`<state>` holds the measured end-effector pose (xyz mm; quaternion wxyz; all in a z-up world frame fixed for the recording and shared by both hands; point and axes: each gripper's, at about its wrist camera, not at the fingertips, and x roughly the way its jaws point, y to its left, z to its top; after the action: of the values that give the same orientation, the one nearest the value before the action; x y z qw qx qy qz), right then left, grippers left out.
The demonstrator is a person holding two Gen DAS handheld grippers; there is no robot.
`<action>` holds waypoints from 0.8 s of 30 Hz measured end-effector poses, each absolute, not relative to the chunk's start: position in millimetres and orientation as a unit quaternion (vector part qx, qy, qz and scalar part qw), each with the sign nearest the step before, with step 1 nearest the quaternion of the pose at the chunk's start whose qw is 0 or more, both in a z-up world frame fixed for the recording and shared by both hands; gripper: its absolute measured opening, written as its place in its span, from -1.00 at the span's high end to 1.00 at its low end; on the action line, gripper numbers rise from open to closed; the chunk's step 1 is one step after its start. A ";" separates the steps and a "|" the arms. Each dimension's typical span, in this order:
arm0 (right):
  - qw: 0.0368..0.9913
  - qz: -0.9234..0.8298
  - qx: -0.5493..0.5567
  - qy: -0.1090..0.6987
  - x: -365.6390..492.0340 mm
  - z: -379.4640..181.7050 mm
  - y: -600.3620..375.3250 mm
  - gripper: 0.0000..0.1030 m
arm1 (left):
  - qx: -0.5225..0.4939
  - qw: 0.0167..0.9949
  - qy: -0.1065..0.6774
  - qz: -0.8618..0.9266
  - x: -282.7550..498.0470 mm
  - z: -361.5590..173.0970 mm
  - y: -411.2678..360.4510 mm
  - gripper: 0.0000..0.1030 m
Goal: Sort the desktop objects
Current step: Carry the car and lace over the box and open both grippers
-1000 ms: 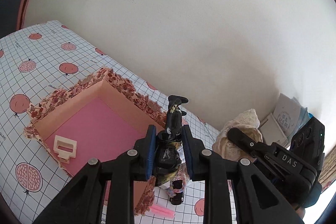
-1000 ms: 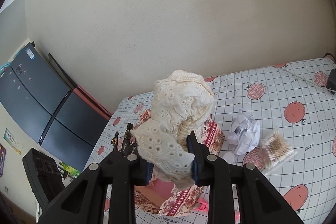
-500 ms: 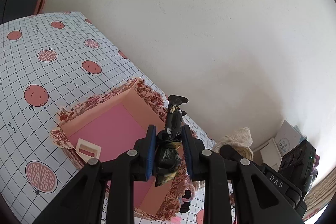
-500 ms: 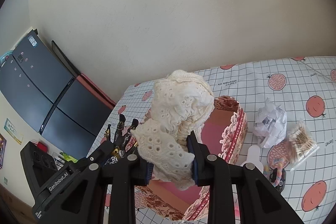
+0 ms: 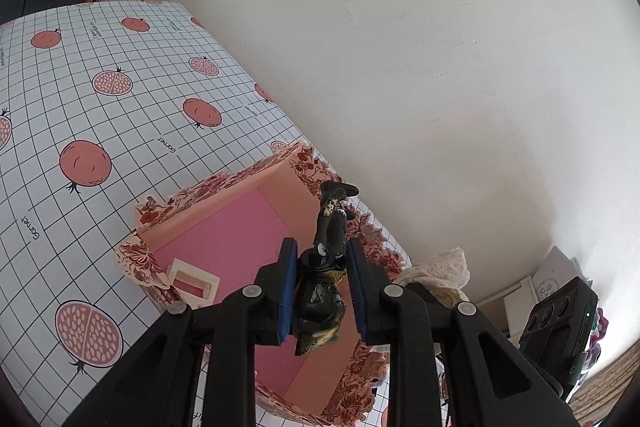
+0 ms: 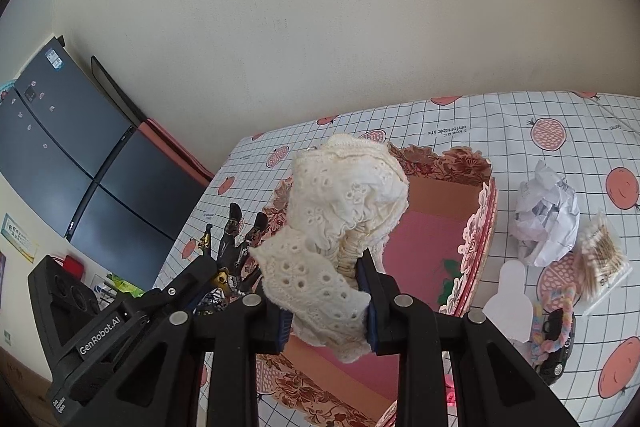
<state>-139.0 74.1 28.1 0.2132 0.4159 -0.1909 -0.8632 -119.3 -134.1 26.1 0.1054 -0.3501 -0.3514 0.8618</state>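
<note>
My left gripper (image 5: 322,267) is shut on a black hair clip with gold flecks (image 5: 329,227), held just above the pink floral box (image 5: 232,227). A small cream frame (image 5: 194,283) lies on the box floor at its left corner. My right gripper (image 6: 326,291) is shut on a bunched cream lace scrunchie (image 6: 344,195), which hangs over the near left part of the same box (image 6: 478,227). The left gripper (image 6: 208,267) and its clip (image 6: 240,231) show to the left of the lace. The lace (image 5: 440,267) shows beside the box in the left wrist view.
Right of the box on the pomegranate-print cloth (image 6: 520,131) lie crumpled paper (image 6: 548,215), a bag of cotton swabs (image 6: 600,259), a white tag (image 6: 508,303), and a pastel hair tie on a black toy car (image 6: 556,347). A wall stands behind; a dark fridge (image 6: 60,147) is at the left.
Both grippers have moved in and down over the pink box, each keeping its grip. The box now sits larger and more centred in both views, and the left gripper has rolled.
</note>
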 end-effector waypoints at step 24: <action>0.190 -0.845 0.473 -0.164 -164.2 -20.7 43.7 0.40 | -0.412 0.060 -0.316 0.852 -141.4 -10.0 -127.7 0.50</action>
<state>-164.2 43.7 -20.7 0.1903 0.4725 -0.1637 -0.8448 -141.4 -127.7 -10.0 0.0597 -0.4123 -0.3162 0.8523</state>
